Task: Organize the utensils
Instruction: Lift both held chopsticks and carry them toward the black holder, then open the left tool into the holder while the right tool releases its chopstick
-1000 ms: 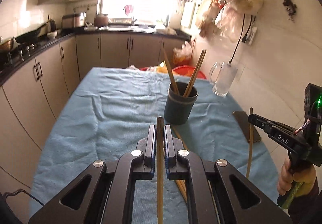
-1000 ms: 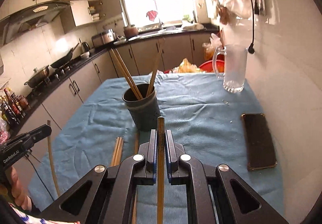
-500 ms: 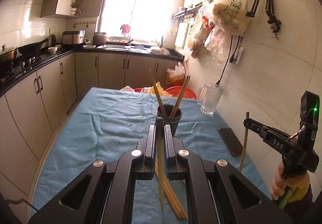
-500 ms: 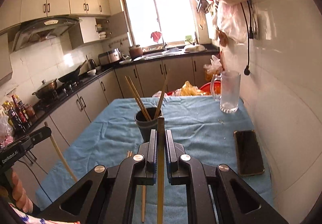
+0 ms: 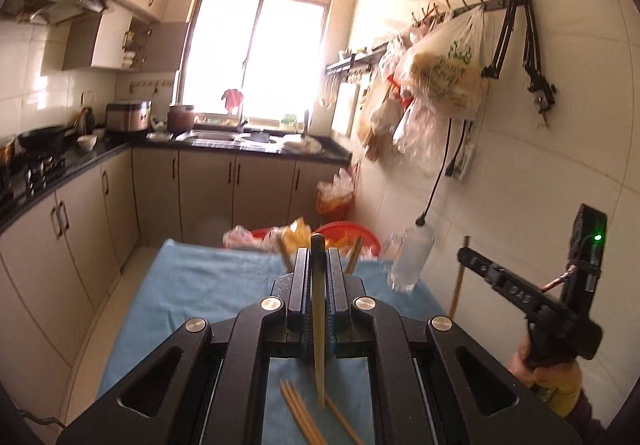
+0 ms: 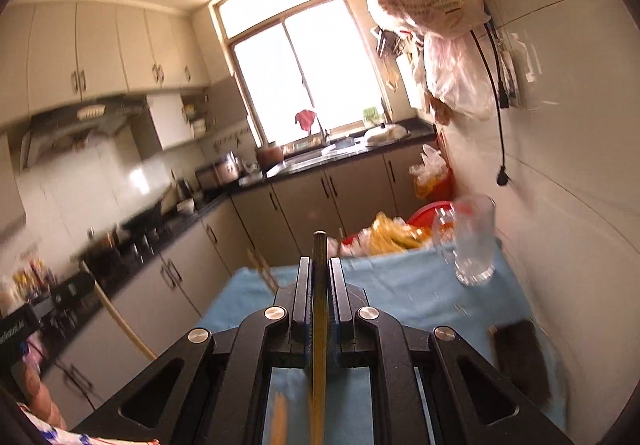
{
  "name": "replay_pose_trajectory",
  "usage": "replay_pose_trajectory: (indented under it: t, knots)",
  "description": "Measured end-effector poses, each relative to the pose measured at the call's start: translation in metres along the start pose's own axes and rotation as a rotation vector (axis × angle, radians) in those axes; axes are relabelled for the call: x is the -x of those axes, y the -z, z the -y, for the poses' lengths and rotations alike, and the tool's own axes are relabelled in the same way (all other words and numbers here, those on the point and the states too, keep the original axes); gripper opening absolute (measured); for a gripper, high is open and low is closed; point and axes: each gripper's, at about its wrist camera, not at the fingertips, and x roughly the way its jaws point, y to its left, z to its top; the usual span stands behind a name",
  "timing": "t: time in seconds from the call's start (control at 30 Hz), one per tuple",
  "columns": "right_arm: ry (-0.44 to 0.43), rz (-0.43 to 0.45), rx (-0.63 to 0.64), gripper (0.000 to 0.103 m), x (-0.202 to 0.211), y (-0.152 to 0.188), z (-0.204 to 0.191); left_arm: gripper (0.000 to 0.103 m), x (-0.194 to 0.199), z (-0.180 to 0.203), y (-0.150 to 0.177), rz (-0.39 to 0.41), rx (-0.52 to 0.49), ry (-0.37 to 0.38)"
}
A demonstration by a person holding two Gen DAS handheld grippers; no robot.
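The left gripper (image 5: 319,273) is pinched on one chopstick (image 5: 319,325), which runs upright between its fingers and ends low over the table. The right gripper (image 6: 320,277) clamps a second chopstick (image 6: 319,345) the same way. From the left view, the right gripper (image 5: 480,265) shows at the far right, its stick (image 5: 458,285) hanging down beside the wall.

Each gripper's fingers block most of the holder; only the tips of sticks standing in it (image 5: 354,255) show past them. Loose chopsticks (image 5: 300,409) lie on the blue cloth (image 5: 192,293) below the left gripper. A glass mug (image 6: 470,245) stands near the wall, a dark phone (image 6: 516,357) lies nearer along the same edge, and a red basin (image 5: 344,231) with bags sits at the table's far end.

Plastic bags (image 5: 444,77) hang from wall hooks. Beyond are beige cabinets (image 5: 208,189), a dark counter with a sink (image 5: 224,137) under a bright window (image 5: 260,53), and a stove (image 5: 40,169) on the left. The right view is blurred.
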Motion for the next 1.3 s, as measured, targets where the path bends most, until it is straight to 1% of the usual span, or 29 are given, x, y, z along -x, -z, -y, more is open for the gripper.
replay_pose_trajectory:
  t: [0.07, 0.2, 0.27, 0.37, 0.43, 0.53, 0.6, 0.77, 0.87, 0.93, 1.03, 1.1, 1.17, 1.23, 1.3]
  knots:
    - [-0.001, 0.034, -0.019, 0.007, -0.018, -0.014, -0.003, 0.007, -0.014, 0.001, -0.019, 0.015, -0.007, 0.006]
    - [0.005, 0.078, -0.040, 0.007, -0.056, -0.038, -0.008, 0.007, -0.051, 0.000, -0.047, 0.023, -0.019, -0.012]
    - [0.021, 0.103, -0.034, 0.007, -0.073, -0.046, -0.012, 0.007, -0.070, 0.000, -0.057, 0.013, -0.013, -0.008]
    - [0.038, 0.114, -0.027, 0.007, -0.099, -0.052, -0.016, 0.007, -0.101, -0.002, -0.067, -0.014, 0.013, 0.023]
    - [0.046, 0.110, -0.024, 0.007, -0.114, -0.051, -0.014, 0.007, -0.120, -0.003, -0.068, -0.033, 0.017, 0.031]
    - [0.066, 0.089, -0.017, 0.007, -0.137, -0.040, -0.011, 0.007, -0.149, -0.002, -0.063, -0.074, 0.015, 0.037]
    - [0.075, 0.067, -0.021, 0.007, -0.149, -0.030, -0.005, 0.007, -0.170, 0.001, -0.056, -0.106, 0.012, 0.034]
    - [0.082, -0.003, -0.014, 0.007, -0.170, -0.003, 0.005, 0.007, -0.205, 0.001, -0.036, -0.178, 0.020, 0.036]
    - [0.069, -0.050, -0.007, 0.007, -0.179, 0.012, 0.007, 0.007, -0.219, -0.002, -0.024, -0.219, 0.032, 0.032]
    - [0.056, -0.071, -0.006, 0.008, -0.182, 0.016, 0.008, 0.007, -0.226, -0.003, -0.019, -0.239, 0.033, 0.025]
    - [0.045, -0.082, -0.013, 0.009, -0.184, 0.018, 0.010, 0.007, -0.229, -0.006, -0.016, -0.243, 0.038, 0.012]
    - [0.035, -0.086, -0.012, 0.013, -0.184, 0.017, 0.011, 0.007, -0.226, -0.008, -0.018, -0.235, 0.040, 0.009]
    - [0.035, -0.083, -0.008, 0.029, -0.182, 0.016, 0.010, 0.011, -0.220, -0.010, -0.021, -0.222, 0.035, 0.000]
    - [0.041, -0.073, -0.007, 0.030, -0.177, 0.014, 0.009, 0.022, -0.211, -0.007, -0.024, -0.201, 0.016, -0.010]
    - [0.037, -0.069, -0.011, 0.030, -0.169, 0.012, 0.009, 0.028, -0.202, -0.007, -0.027, -0.187, 0.008, -0.011]
